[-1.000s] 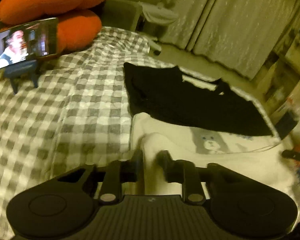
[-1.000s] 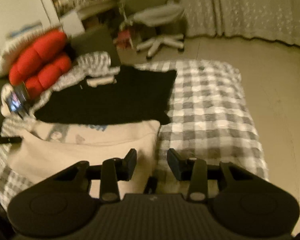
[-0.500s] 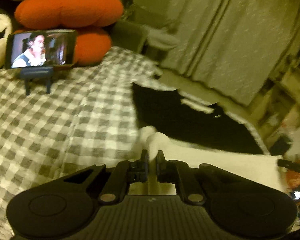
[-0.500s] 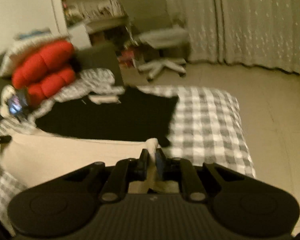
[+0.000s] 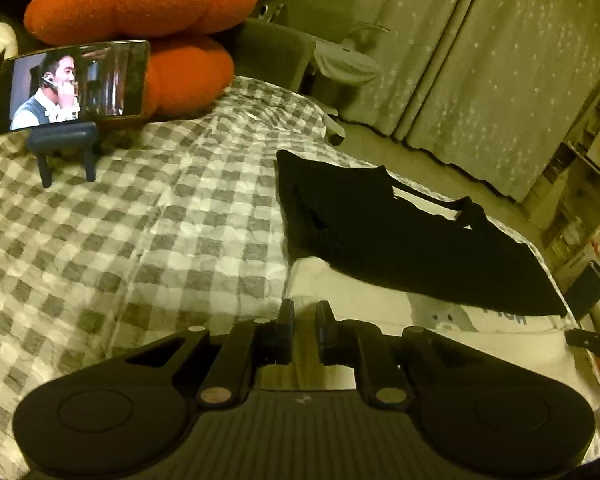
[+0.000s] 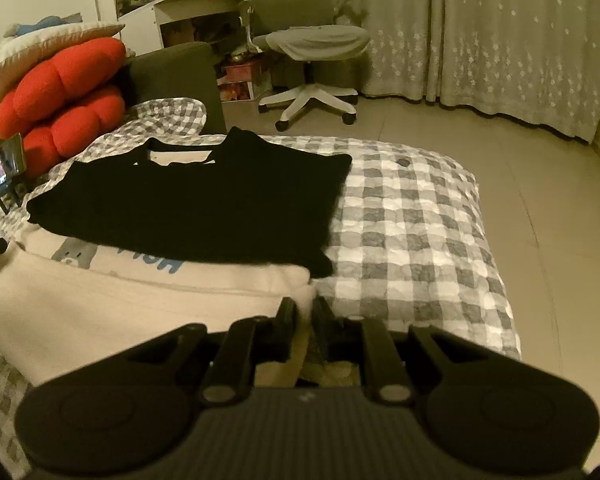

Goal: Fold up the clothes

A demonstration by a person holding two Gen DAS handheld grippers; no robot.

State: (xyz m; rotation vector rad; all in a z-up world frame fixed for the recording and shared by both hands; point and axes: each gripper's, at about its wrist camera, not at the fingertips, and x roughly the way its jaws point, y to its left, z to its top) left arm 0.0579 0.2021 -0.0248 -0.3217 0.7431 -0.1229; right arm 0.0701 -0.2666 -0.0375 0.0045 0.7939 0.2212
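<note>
A cream shirt (image 5: 480, 344) with a grey bear print (image 5: 440, 316) and blue letters lies on the checked bed cover (image 5: 140, 240). Its near part is doubled over toward the print. A folded black garment (image 5: 400, 240) rests on the shirt's far part. My left gripper (image 5: 305, 320) is shut on the shirt's left near corner, with cream cloth between the fingers. In the right wrist view, my right gripper (image 6: 304, 316) pinches the right near corner of the cream shirt (image 6: 100, 312), just short of the black garment (image 6: 204, 200).
A phone (image 5: 74, 84) on a small stand plays video at the bed's head, in front of orange cushions (image 5: 140, 0). A swivel chair (image 6: 312, 48) and a starred curtain (image 6: 520, 40) stand beyond the bed. Bare checked cover (image 6: 412, 240) lies to the right, then tiled floor.
Both grippers were open over the shirt's near edge, then closed on its corners and lifted them. Now they have come down and forward, with the near part laid over toward the print.
</note>
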